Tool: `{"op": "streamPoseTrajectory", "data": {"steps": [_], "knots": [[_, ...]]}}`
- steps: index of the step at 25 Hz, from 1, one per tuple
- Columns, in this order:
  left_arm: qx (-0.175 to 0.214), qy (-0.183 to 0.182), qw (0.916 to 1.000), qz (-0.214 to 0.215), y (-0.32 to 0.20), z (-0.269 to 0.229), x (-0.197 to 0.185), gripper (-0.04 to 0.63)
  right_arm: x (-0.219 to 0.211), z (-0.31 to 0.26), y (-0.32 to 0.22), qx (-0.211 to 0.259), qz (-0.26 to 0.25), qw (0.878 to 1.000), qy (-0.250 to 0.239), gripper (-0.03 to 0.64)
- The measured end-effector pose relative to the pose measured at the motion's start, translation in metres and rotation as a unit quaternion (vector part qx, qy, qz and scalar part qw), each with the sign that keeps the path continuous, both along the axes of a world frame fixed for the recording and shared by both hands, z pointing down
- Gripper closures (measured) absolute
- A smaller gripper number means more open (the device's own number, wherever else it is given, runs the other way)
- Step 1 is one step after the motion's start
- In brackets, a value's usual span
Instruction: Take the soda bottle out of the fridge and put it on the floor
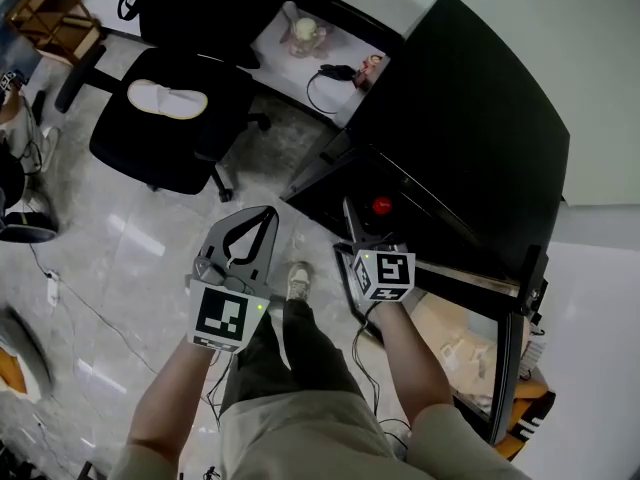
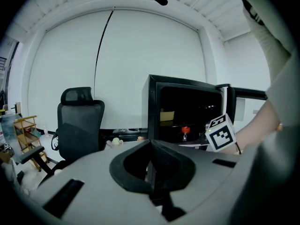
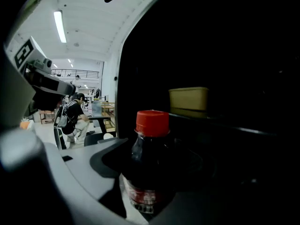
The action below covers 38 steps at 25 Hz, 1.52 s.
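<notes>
Nearest, the person's two bare forearms each carry a grey plastic gripper topped by one white cube with black square markers. The left gripper (image 1: 269,213) hangs over the floor (image 1: 130,258) of glossy pale tile. Its black ribbed jaws are pressed tip to tip, with nothing between them. The right gripper (image 1: 370,214) reaches into the fridge (image 1: 460,128), a single boxy cabinet of smooth black, with its door (image 1: 515,358) swung open at the person's right. This gripper's jaws stand a bottle's width apart, and the one soda bottle (image 3: 150,172) sits between them. The bottle is clear rounded plastic holding dark liquid, with a red band label and a ridged red cap (image 3: 152,123). The nearer jaw lies against its side, and the farther jaw is lost in the dark. The bottle is inside the fridge. Behind it, one dull yellow box (image 3: 188,99) rests on a shelf. Farther off stands one black fabric chair (image 1: 165,128).
</notes>
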<state>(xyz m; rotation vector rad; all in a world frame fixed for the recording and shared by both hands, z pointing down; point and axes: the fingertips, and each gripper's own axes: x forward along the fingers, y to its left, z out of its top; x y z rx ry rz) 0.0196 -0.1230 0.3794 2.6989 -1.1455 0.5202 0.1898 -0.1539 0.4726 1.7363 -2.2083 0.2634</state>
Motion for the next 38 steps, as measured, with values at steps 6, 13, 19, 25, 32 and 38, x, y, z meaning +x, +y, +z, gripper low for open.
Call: {"op": "streamPoseTrajectory", "data": {"steps": [6,13,19,25,32,38], "knots": [[0.005,-0.003,1.0000,0.001,0.006,-0.024,0.000,0.589,-0.028,-0.052,0.020,0.009,-0.047,0.999,-0.008,0.322],[0.024,0.001,0.9997,-0.001,0.009,-0.066,-0.004,0.589,-0.051,-0.108,0.054,0.012,-0.104,0.995,-0.008,0.322],[0.035,0.007,0.9993,-0.006,0.016,-0.100,-0.012,0.589,-0.067,-0.163,0.076,0.020,-0.132,0.991,-0.002,0.322],[0.051,0.004,0.9987,-0.003,0.027,-0.127,-0.018,0.589,-0.090,-0.215,0.093,0.046,-0.167,0.985,-0.013,0.322],[0.057,0.005,0.9983,-0.011,0.046,-0.160,-0.036,0.590,-0.103,-0.252,0.108,0.050,-0.186,0.981,-0.008,0.322],[0.069,0.000,0.9973,-0.026,0.049,-0.170,-0.052,0.589,-0.112,-0.255,0.110,0.040,-0.195,0.980,-0.016,0.322]]}}
